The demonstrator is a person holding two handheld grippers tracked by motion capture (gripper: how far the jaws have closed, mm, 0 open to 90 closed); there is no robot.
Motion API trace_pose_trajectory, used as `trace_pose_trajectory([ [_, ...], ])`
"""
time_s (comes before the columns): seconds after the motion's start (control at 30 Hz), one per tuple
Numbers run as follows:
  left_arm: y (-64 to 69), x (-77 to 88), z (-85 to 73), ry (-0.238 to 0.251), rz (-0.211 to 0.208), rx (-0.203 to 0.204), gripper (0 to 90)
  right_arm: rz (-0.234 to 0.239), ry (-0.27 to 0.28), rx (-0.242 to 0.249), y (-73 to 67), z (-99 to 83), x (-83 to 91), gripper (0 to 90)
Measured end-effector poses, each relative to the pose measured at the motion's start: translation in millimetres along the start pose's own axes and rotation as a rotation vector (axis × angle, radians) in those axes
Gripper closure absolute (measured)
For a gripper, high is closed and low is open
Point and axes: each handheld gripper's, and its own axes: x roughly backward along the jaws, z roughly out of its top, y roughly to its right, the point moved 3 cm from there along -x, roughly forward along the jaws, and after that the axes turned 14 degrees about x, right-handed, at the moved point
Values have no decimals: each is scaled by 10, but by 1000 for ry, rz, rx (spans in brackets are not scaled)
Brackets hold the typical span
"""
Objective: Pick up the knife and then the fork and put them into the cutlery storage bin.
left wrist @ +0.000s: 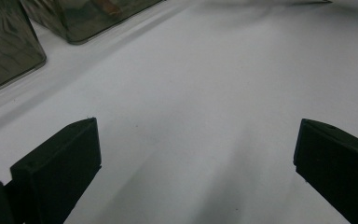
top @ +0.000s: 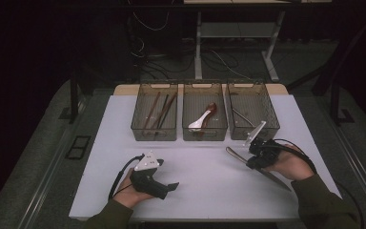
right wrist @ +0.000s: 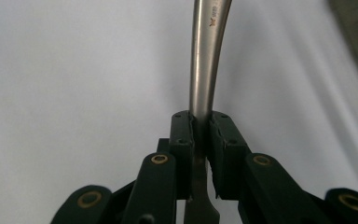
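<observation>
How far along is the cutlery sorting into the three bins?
Done: chopsticks lie in the left bin, spoons in the middle bin, a metal utensil in the right bin. In hand: the right gripper clamps a metal knife above the table. Left: binning it, probably right. The left gripper idles open.

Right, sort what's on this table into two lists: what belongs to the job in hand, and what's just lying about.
In the job:
- right gripper, shut on the metal knife
- right-hand bin, holding other metal cutlery, the knife's likely place

Lying about:
- left gripper, open over bare table
- chopsticks bin
- spoons bin
</observation>
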Motion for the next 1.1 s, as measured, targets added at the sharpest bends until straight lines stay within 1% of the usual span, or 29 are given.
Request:
trace_pose_trajectory([
  [0.03,0,0,0,-1,0,-1,0,-10,18,-12,18,-12,22,801],
  [0.07,1,0,0,0,-1,0,0,-7,45,-31,27,-22,46,801],
  [0.1,2,1,1,1,-2,-1,0,-19,60,-35,52,-39,64,802],
  [0.2,3,6,5,5,-5,0,0,-32,123,-63,96,-81,128,802],
  [0.23,2,9,6,5,-7,-2,0,-28,149,-79,108,-94,149,801],
  [0.3,2,13,9,12,-11,1,0,-38,192,-106,140,-125,189,802],
  [0.37,-4,22,12,17,-14,2,0,-41,232,-123,177,-159,222,802],
  [0.43,-12,33,15,21,-18,0,0,-47,265,-150,210,-194,252,802],
  [0.5,-14,39,16,28,-20,2,0,-48,300,-166,242,-224,279,801],
  [0.57,-15,42,13,27,-19,-4,0,-56,334,-178,265,-248,311,802],
  [0.67,-15,43,9,28,-21,-10,0,-89,380,-187,292,-271,371,802],
  [0.77,-34,52,9,31,-19,-8,0,-116,435,-207,326,-290,440,802],
  [0.83,-49,65,8,37,-16,-1,0,-127,465,-224,349,-309,477,802],
  [0.87,-57,71,8,38,-16,-5,0,-132,477,-231,365,-323,495,802],
  [1.0,-96,106,13,50,-10,5,0,-150,515,-251,410,-360,536,803],
  [1.1,-116,129,12,52,-6,-2,0,-154,544,-266,440,-380,568,803],
])
